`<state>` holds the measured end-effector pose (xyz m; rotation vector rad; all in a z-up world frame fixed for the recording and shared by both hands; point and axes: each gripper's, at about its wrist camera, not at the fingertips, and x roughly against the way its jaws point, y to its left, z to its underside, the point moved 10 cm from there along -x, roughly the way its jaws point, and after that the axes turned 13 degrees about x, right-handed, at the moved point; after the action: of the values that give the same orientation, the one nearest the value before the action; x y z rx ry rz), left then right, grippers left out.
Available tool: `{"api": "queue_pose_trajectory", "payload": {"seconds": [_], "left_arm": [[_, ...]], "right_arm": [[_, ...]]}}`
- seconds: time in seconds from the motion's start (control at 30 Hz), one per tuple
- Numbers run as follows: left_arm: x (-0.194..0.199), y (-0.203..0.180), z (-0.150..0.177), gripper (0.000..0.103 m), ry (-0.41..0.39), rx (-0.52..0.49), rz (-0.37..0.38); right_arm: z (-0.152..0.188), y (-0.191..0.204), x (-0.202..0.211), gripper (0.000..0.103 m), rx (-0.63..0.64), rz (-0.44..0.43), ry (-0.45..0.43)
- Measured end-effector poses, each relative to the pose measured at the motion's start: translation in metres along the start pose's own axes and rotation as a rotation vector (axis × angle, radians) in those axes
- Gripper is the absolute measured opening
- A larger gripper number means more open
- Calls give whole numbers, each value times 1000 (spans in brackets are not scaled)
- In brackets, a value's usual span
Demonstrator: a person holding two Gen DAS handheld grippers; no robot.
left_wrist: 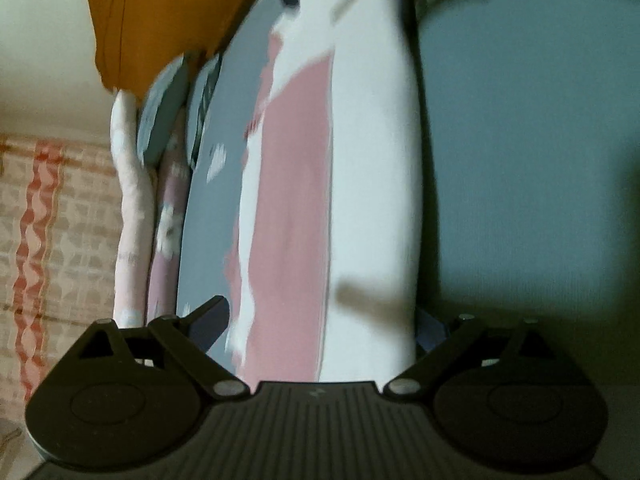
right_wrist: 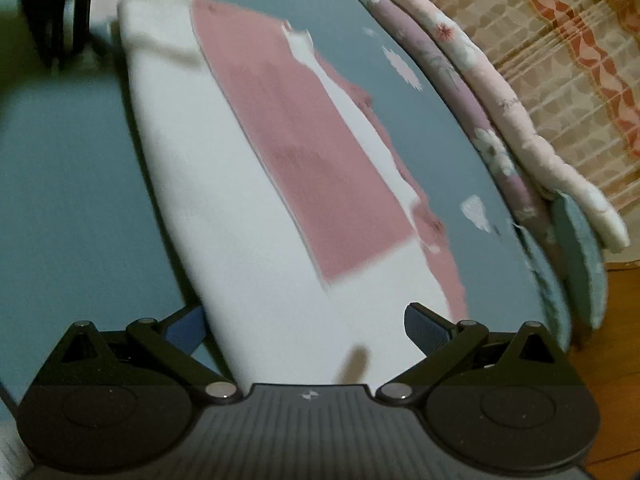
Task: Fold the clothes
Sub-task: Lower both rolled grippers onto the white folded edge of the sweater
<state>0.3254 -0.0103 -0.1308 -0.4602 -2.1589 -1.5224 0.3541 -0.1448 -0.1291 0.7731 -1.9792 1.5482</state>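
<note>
While the folded white and pink garment (left_wrist: 360, 184) is spread flat on the blue-grey bed (left_wrist: 520, 160), the left gripper (left_wrist: 320, 320) and right gripper (right_wrist: 304, 324) are held wide apart astride opposite ends, gripping nothing.

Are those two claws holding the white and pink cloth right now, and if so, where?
Neither. Both the left gripper and right gripper stand open astride opposite ends of the folded garment.

Bedroom: bed (right_wrist: 60, 184), rolled quilts (right_wrist: 560, 168), pillow (left_wrist: 160, 20)
</note>
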Motion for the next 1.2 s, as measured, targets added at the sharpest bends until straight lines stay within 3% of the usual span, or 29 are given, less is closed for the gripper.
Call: {"api": "queue_pose_trajectory", "payload": {"seconds": [0.17, 0.37, 0.47, 0.57, 0.67, 0.73, 0.8, 0.93, 1.0, 1.07, 1.1, 1.13, 1.17, 1.2], "left_arm": [[-6, 15, 11, 95, 30, 11, -40], [-14, 7, -24, 95, -36, 11, -28], [-16, 6, -26, 95, -45, 0, -25], [-14, 12, -9, 95, -23, 32, -33], [-14, 18, 11, 95, 17, 57, -53], [-13, 21, 18, 95, 30, 82, -60], [-11, 22, 15, 91, 16, 76, -73], [-12, 18, 6, 74, -3, 74, -73], [-15, 15, 2, 72, -13, 63, -63], [-16, 10, 1, 58, -16, 50, -52], [-16, 7, 1, 53, -16, 43, -46], [-15, 5, 1, 42, -16, 40, -40], [-14, 3, 3, 34, -10, 47, -29], [-13, 1, 4, 30, -3, 57, -17]], "right_arm": [[30, -11, 1, 103, 42, 54, 49], [-9, -2, -9, 103, 131, 104, 14], [-14, -2, -12, 103, 150, 105, 3], [13, -13, -11, 103, 109, 93, 47], [48, -22, -8, 100, 151, 132, 126], [59, -21, -6, 90, 171, 137, 153], [55, -16, -4, 74, 169, 123, 138], [34, -3, -9, 68, 181, 112, 84], [27, 0, -17, 65, 206, 130, 69], [24, -3, -19, 65, 225, 140, 59], [24, -5, -19, 60, 219, 140, 60], [24, -6, -17, 47, 204, 131, 65], [25, -6, -15, 42, 188, 121, 70], [26, -6, -13, 29, 173, 113, 75]]}}
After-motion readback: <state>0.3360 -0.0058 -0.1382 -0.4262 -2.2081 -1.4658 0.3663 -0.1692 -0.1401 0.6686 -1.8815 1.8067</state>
